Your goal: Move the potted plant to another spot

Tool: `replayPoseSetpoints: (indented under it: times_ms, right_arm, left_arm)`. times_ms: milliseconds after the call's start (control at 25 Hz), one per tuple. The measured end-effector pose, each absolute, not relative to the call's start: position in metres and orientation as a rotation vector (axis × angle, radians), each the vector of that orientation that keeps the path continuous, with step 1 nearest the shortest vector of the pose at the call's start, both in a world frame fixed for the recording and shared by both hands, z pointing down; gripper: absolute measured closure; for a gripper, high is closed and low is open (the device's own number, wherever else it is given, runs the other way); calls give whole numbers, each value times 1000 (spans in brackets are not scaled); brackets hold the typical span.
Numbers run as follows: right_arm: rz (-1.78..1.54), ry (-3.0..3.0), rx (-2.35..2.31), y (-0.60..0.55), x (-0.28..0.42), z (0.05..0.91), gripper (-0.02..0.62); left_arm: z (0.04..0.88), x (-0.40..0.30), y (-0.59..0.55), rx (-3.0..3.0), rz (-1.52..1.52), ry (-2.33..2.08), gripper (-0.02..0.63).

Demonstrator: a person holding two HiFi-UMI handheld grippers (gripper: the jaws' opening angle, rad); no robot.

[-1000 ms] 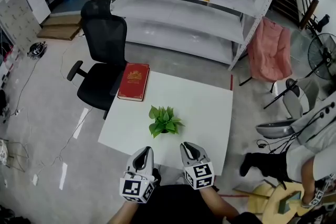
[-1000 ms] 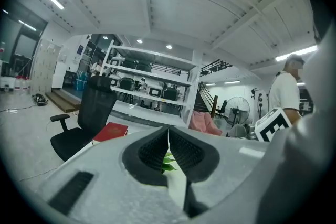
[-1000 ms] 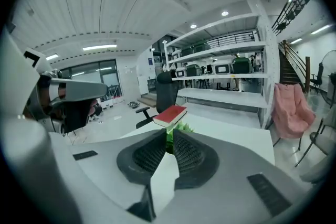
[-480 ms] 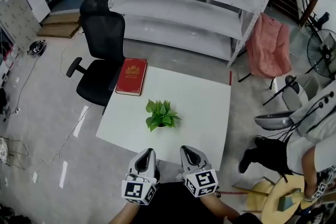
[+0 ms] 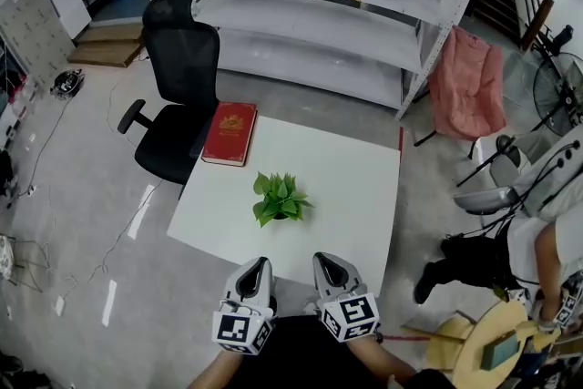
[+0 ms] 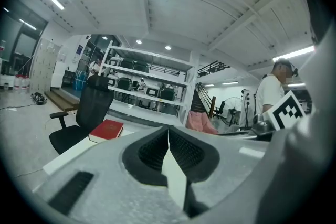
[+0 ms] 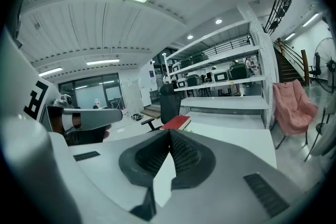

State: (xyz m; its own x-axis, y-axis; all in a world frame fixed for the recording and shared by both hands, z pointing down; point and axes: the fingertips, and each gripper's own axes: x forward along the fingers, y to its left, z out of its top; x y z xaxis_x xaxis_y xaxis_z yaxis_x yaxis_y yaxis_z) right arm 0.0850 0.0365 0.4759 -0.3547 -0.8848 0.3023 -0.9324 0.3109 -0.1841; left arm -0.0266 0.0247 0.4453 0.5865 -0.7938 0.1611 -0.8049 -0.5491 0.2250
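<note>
The small potted plant (image 5: 281, 199) with green leaves stands near the middle of the white table (image 5: 364, 187). My left gripper (image 5: 254, 267) and right gripper (image 5: 329, 262) hover side by side at the table's near edge, a short way in front of the plant and not touching it. Both have their jaws pressed together with nothing between them. In the left gripper view my left gripper (image 6: 168, 132) blocks the plant from sight, as does my right gripper (image 7: 169, 132) in the right gripper view.
A red book (image 5: 230, 133) lies on the table's far left corner, beside a black office chair (image 5: 178, 96). White shelving (image 5: 319, 5) with appliances stands behind. A pink folding chair (image 5: 466, 82), a fan (image 5: 560, 96) and a person (image 5: 547, 241) are at the right.
The head view has shifted slightly, so the table sits a little higher in frame. Both grippers keep their place and stay shut. The person at the right has shifted a little.
</note>
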Motion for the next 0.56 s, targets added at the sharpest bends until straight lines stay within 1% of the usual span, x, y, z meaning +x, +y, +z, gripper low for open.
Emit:
replayPoseSetpoints:
  times_ms: [560]
  right_arm:
    - [491,-2431,1695,33,84,476,583]
  left_arm:
    - [447,-27,21,2544,60,-1315,584]
